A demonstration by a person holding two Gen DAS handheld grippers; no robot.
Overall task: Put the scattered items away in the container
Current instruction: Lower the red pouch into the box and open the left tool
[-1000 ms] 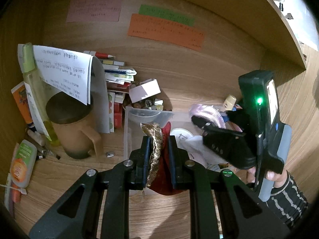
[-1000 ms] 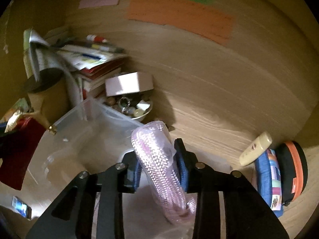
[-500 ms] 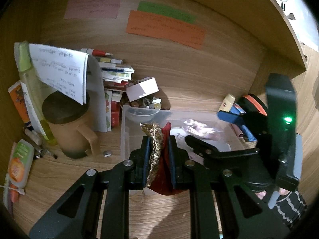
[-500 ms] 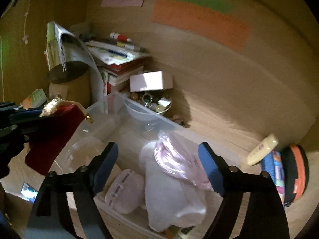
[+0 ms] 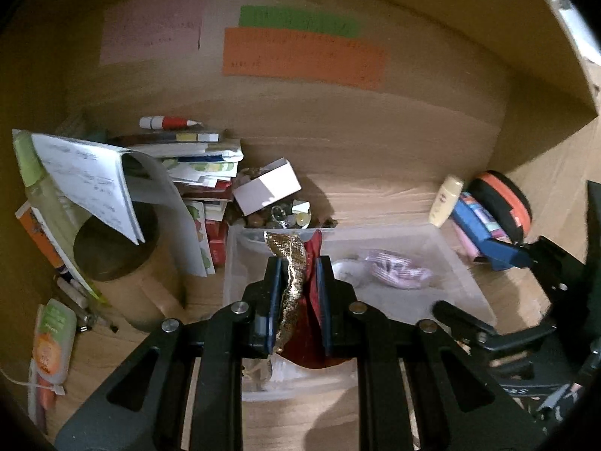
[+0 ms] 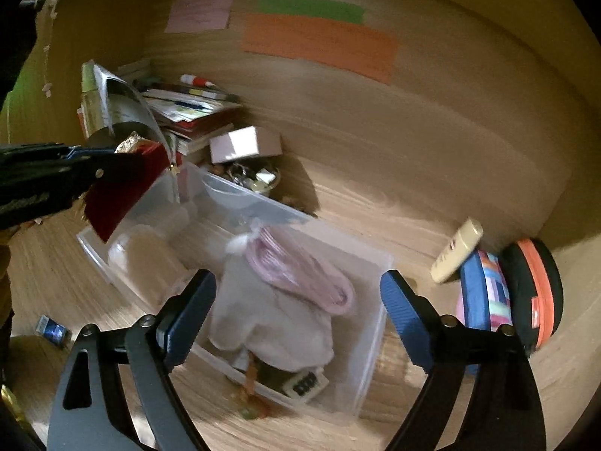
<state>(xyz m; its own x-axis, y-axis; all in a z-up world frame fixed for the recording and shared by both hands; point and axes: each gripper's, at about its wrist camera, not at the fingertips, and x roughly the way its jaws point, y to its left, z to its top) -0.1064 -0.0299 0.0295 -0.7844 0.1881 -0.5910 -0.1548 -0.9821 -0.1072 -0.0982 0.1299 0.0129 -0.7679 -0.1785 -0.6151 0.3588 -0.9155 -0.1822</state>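
A red pouch with a gold sequined edge [image 5: 296, 282] is pinched between the pressed-together fingers of the left hand-held gripper [image 5: 296, 300] at the lower centre of the left wrist frame, above the near left end of the clear plastic container [image 5: 462, 259]. In the right wrist frame the same pouch [image 6: 120, 184] is seen at the left edge, hanging over the container's left corner. The right hand-held gripper [image 6: 296, 312] is spread wide and holds nothing; its blue pads [image 6: 189, 310] are seen on either side of the container [image 6: 375, 323] at the lower centre of that frame. Inside the container lie a pink coiled cable in a clear bag [image 6: 300, 274], a pale cloth bundle [image 6: 278, 327] beneath it, and a small white block with dark buttons [image 6: 304, 385] at the near wall. On the worktop [image 6: 375, 206], a cream tube [image 6: 456, 250], a blue patterned case [image 6: 482, 293] and a black-and-orange round case [image 6: 533, 293] are gathered at the right of the frame, beside the container. A stack of books and papers [image 5: 195, 165], a white box [image 5: 268, 186] over a bowl of trinkets [image 5: 285, 216] and a brown mug [image 5: 116, 263] are seen in the left half of the left wrist frame. Pink, green and orange notes [image 5: 300, 56] are stuck on the back panel.
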